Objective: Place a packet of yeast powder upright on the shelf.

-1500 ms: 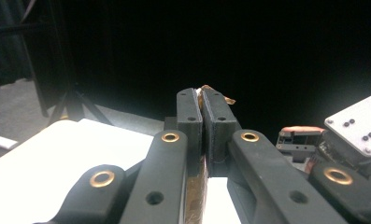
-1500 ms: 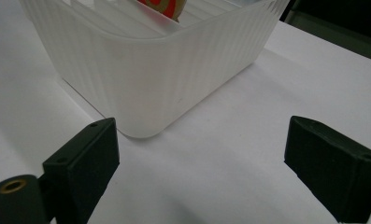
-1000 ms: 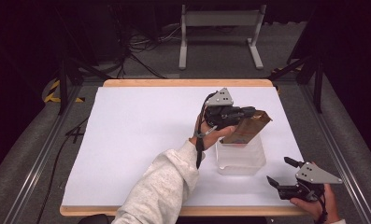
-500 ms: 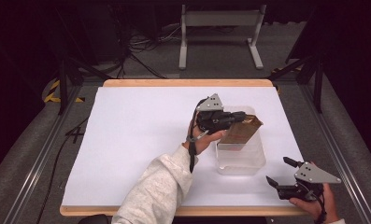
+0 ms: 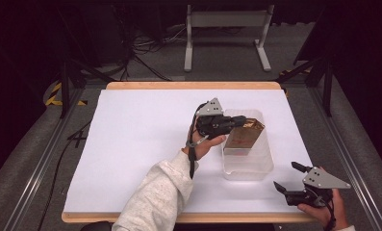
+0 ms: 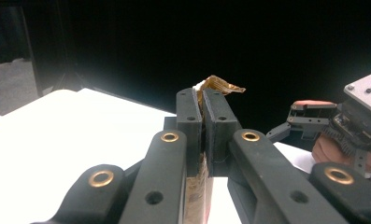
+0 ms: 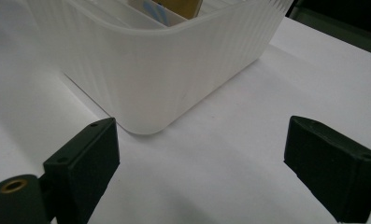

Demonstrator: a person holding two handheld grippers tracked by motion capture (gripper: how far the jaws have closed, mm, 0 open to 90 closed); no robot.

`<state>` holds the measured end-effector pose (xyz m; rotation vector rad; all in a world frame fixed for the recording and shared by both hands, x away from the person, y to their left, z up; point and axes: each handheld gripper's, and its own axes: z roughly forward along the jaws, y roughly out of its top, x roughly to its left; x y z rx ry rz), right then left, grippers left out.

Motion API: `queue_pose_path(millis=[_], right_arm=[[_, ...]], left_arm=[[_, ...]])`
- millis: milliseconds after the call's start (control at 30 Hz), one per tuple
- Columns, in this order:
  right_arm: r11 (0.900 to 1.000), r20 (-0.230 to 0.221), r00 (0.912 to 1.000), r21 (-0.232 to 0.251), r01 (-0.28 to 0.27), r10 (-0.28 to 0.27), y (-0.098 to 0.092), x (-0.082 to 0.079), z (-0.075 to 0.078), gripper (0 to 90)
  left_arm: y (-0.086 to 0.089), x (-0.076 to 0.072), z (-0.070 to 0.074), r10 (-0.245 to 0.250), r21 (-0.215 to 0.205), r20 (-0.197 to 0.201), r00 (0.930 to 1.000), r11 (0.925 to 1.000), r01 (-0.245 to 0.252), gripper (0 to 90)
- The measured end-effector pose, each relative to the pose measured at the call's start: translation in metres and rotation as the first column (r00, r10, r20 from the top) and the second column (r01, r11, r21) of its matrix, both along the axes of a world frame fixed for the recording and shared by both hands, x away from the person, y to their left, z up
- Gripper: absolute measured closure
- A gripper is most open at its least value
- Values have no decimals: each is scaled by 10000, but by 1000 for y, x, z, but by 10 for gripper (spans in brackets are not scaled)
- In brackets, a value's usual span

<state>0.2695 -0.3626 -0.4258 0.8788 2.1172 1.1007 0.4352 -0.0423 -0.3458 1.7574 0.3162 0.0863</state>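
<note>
Hanging over the clear plastic bin (image 5: 248, 166), the brown packet (image 5: 244, 135) sits pinched between the jaws of the left gripper (image 5: 239, 121), which are clenched tight on its upper edge. The right gripper (image 5: 287, 179) rests on the white surface (image 5: 140, 134) near the bin, jaws spread wide and holding nothing.
</note>
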Motion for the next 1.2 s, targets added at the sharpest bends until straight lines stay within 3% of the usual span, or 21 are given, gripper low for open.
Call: queue_pose_path(millis=[167,433,933,1200], right_arm=[[10000,2,10000,-28,2,-2,0,0,0,110],[10000,10,10000,-25,18,-18,0,0,0,110],[10000,6,10000,-21,-23,23,0,0,0,110],[9999,-8,10000,-87,-55,55,2,0,0,110]], left_arm=[[7,2,-3,167,84,-140,9998,9998,-165,865],[11,-3,-4,187,494,120,9998,9986,-193,864],[24,-3,-4,353,687,185,9992,9970,-365,863],[23,-7,-3,524,890,407,9978,9945,-558,863]])
